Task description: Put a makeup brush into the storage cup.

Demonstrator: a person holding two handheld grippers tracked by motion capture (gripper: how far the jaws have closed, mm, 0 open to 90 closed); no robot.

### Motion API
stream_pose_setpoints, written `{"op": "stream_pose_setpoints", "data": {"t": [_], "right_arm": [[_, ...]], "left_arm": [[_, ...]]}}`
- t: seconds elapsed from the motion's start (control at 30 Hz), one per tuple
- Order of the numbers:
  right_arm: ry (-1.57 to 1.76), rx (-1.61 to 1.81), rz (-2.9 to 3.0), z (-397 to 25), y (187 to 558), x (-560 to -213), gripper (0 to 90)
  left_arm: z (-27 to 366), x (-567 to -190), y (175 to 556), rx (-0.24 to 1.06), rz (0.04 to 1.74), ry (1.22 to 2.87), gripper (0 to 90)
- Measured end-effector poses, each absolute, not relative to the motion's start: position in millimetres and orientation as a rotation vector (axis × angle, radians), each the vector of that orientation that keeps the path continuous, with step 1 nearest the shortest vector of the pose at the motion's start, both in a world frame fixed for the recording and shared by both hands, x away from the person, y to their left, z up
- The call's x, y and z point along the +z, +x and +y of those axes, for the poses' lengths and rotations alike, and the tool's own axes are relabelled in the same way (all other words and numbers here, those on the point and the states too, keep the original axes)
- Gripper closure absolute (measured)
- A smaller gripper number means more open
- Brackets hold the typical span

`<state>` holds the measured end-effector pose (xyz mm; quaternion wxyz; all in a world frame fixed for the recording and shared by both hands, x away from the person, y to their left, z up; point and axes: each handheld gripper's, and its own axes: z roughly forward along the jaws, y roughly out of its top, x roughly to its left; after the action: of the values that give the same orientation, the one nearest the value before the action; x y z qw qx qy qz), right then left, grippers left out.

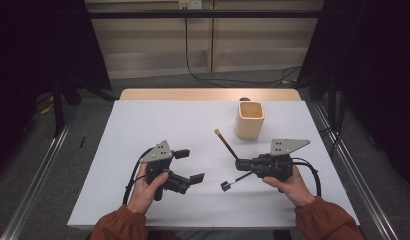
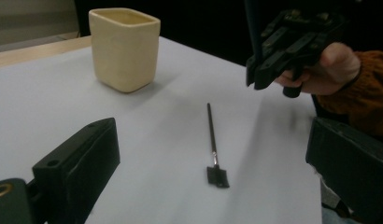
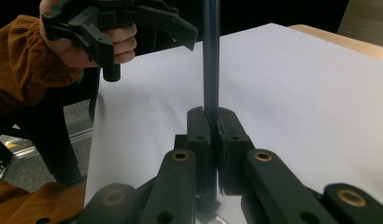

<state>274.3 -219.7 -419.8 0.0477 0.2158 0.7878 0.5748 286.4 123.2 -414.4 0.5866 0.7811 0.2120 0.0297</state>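
The table (image 1: 143, 150) is big and white, and the things sit on its right half. Near the back stands 1 cream cup (image 1: 250, 119), open at the top, so it may be where brushes go.

The person holds 2 grippers low over the table. The left gripper (image 1: 189, 166) has its jaws wide open and holds nothing. It waits on the left side, well apart from the brushes.

The right gripper (image 1: 239, 165) has its jaws squeezed tight on a long brush (image 1: 226, 143). The jaws pinch the dark stick near its lower end. The stick rises out of the jaws and leans toward the cup, with its pale tip just beside the cup's left side.

A small brush (image 2: 213, 148) lies flat on the table, just below the right gripper's jaws. Its little black head points toward the person. It seems to touch nothing, but the high view is blurry there.
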Motion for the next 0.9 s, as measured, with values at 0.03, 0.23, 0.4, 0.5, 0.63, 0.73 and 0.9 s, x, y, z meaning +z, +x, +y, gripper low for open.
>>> {"op": "stream_pose_setpoints", "data": {"t": [0.03,0.23,0.4,0.5,0.63,0.73,0.9], "right_arm": [[0.660,1.755,2.400,-220,274,-420,85.2],[0.660,1.754,2.404,-219,274,-420,85.3],[0.662,1.750,2.409,-218,275,-422,85.2],[0.662,1.749,2.409,-218,275,-422,85.2],[0.668,1.748,2.408,-218,275,-423,85.2],[0.668,1.748,2.406,-218,275,-423,85.2],[0.669,1.743,2.407,-218,275,-424,85.2]], "left_arm": [[122,-413,286,0.079,0.492,1.820,2.6],[109,-407,287,0.100,0.466,1.824,3.3],[98,-405,289,0.116,0.456,1.819,4.9],[92,-404,290,0.118,0.439,1.815,5.9],[86,-399,293,0.114,0.424,1.807,7.1],[83,-396,295,0.119,0.419,1.797,9.5],[80,-395,298,0.141,0.424,1.781,19.9]]}}
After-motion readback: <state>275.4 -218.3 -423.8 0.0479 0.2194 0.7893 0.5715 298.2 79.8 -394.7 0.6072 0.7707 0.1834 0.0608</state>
